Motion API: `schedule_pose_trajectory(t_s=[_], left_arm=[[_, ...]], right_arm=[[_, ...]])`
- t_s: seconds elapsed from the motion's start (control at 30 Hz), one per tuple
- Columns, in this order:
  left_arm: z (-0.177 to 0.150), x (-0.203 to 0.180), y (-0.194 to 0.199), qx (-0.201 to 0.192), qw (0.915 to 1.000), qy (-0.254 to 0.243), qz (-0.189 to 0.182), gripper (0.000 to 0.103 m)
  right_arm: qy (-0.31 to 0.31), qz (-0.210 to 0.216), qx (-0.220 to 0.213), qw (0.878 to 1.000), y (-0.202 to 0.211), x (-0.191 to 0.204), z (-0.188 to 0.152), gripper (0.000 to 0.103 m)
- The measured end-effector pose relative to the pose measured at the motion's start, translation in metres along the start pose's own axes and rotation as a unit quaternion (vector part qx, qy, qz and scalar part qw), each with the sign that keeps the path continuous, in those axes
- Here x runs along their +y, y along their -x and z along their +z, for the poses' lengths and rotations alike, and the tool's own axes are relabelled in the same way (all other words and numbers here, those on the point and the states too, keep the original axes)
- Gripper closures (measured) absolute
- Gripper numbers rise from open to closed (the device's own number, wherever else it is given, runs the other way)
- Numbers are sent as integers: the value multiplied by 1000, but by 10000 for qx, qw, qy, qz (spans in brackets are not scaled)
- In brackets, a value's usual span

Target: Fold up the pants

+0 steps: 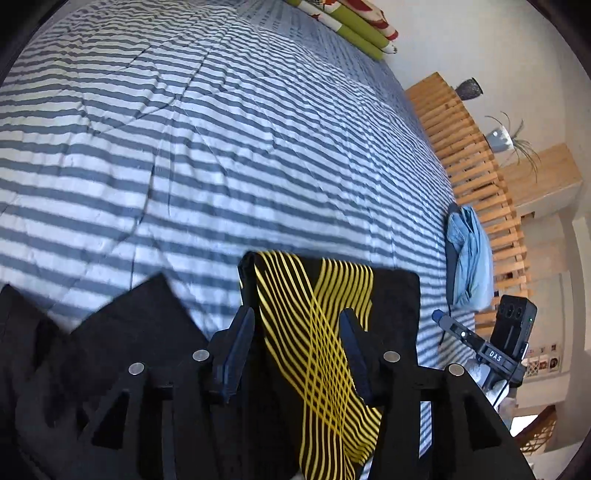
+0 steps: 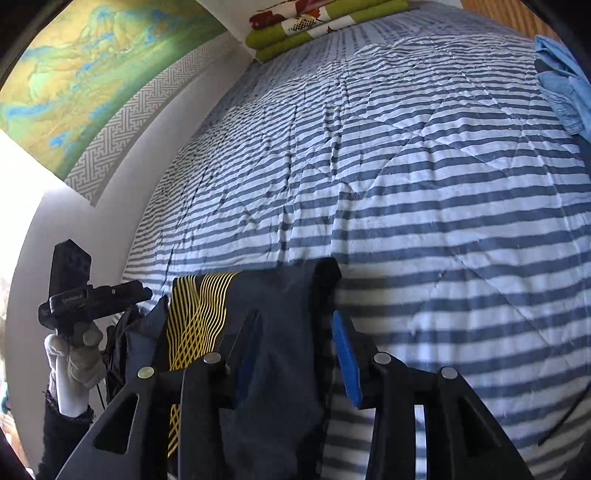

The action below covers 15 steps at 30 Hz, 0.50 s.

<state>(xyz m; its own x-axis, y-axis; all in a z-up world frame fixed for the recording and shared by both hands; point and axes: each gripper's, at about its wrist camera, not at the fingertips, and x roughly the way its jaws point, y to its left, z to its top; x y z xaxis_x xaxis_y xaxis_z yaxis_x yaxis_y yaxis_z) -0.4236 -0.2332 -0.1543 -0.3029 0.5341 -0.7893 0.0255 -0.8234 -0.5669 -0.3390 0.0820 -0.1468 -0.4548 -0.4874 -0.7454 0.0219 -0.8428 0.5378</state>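
Black pants with a yellow line pattern (image 1: 325, 295) lie on the striped bedspread (image 1: 221, 147) at its near edge. My left gripper (image 1: 297, 350) stands open, its jaws apart with the yellow-patterned cloth lying between them. More black cloth (image 1: 129, 314) spreads to its left. In the right wrist view the pants (image 2: 280, 295) show a dark plain part beside the yellow pattern. My right gripper (image 2: 295, 354) is open over that plain part, and the blue pad (image 2: 345, 362) stands clear of the cloth edge. Each gripper shows in the other's view, held by a gloved hand (image 2: 74, 362).
A pile of light blue jeans (image 1: 469, 254) lies at the bed's right edge, beside a slatted wooden frame (image 1: 465, 147). Green and red folded bedding (image 2: 314, 22) sits at the far end. A wall with a large painting (image 2: 74, 74) borders the bed's left side.
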Motion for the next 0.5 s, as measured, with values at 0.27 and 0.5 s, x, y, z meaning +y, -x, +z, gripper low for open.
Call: schedule_pose_trajectory(t_s=[0.27, 0.5], left_arm=[[-134, -22, -6, 848, 9958, -40, -329, 49], [-156, -29, -43, 1040, 9944, 24, -192, 67]], right_arm=[[291, -24, 551, 9981, 30, 18, -100, 65], [73, -100, 713, 9974, 15, 25, -131, 63]])
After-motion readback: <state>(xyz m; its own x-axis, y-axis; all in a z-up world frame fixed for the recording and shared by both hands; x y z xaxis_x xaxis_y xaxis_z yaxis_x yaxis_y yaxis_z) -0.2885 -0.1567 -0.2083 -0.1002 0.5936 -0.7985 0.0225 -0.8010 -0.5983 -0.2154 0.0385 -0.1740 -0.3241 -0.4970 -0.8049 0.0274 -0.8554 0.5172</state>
